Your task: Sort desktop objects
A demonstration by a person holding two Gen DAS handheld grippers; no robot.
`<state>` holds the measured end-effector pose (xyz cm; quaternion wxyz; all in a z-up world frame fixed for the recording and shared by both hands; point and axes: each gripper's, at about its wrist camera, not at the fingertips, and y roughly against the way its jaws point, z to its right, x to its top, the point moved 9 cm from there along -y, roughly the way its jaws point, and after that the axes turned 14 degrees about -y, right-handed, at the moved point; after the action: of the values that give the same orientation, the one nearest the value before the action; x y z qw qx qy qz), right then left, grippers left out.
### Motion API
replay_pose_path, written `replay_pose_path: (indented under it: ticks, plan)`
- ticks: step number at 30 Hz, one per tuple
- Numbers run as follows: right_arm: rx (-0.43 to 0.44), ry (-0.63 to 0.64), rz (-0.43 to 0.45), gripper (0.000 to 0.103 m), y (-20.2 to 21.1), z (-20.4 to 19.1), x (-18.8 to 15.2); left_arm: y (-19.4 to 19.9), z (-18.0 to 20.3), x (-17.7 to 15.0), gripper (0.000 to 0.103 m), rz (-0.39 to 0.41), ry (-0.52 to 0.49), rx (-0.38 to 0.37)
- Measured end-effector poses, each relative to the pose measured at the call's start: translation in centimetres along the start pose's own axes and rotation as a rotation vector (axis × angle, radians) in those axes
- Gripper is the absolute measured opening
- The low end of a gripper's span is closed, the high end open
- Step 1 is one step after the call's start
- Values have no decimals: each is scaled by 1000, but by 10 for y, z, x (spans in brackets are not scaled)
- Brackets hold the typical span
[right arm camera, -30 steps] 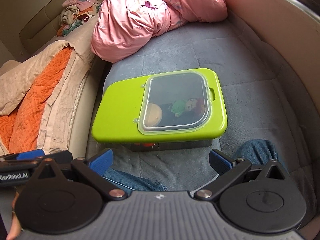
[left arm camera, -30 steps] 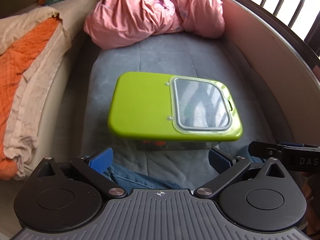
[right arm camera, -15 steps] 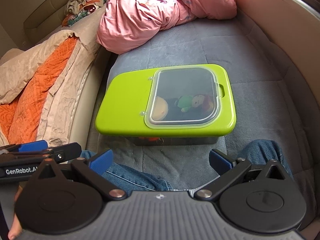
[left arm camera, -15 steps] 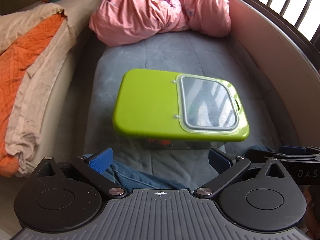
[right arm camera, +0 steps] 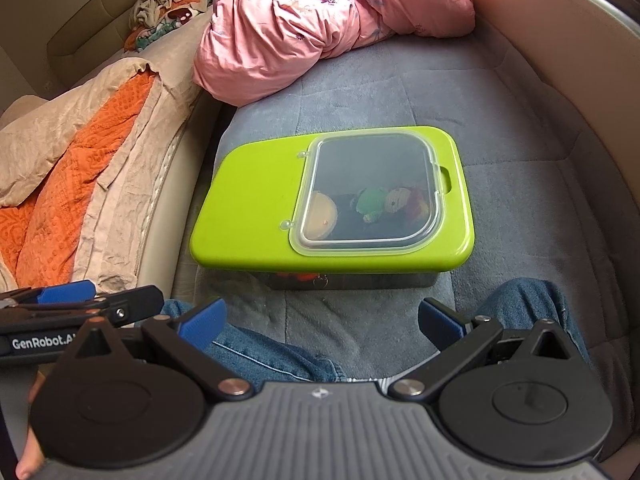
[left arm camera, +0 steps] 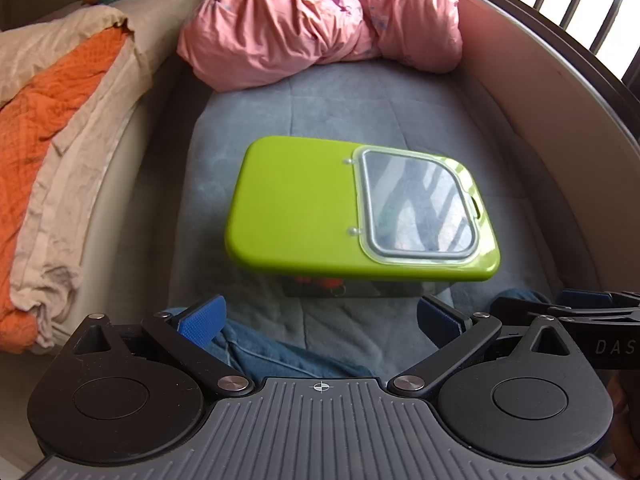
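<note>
A storage box with a lime green lid (left arm camera: 296, 212) (right arm camera: 252, 208) sits on a grey blanket ahead of both grippers. Its clear hatch (left arm camera: 420, 208) (right arm camera: 372, 192) is shut. Through the hatch in the right wrist view I see a green toy (right arm camera: 370, 202), a small doll (right arm camera: 400, 204) and a yellow ball (right arm camera: 320, 216). My left gripper (left arm camera: 318, 320) is open and empty, held short of the box. My right gripper (right arm camera: 320, 324) is open and empty, also short of it. Each gripper shows at the edge of the other's view.
A pink quilt (left arm camera: 320, 16) (right arm camera: 328, 12) is bunched behind the box. Orange and beige blankets (left arm camera: 52, 120) (right arm camera: 80, 148) lie on the left. A curved padded wall (left arm camera: 540, 120) runs along the right. Jeans-clad knees (right arm camera: 532, 308) sit just under the grippers.
Both grippers have drifted slightly, so the box sits a little farther and more to the right in both views. Both grippers stay open. The box has not moved.
</note>
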<state>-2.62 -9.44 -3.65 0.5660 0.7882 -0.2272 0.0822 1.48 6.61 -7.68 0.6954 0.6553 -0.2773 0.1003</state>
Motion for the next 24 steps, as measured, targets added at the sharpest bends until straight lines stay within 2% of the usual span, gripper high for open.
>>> replay_pose_path:
  ticks: [24]
  plan:
    - [-2,5,-16,103,-6,1,-1,-5,-8,0,103,9,15,-3]
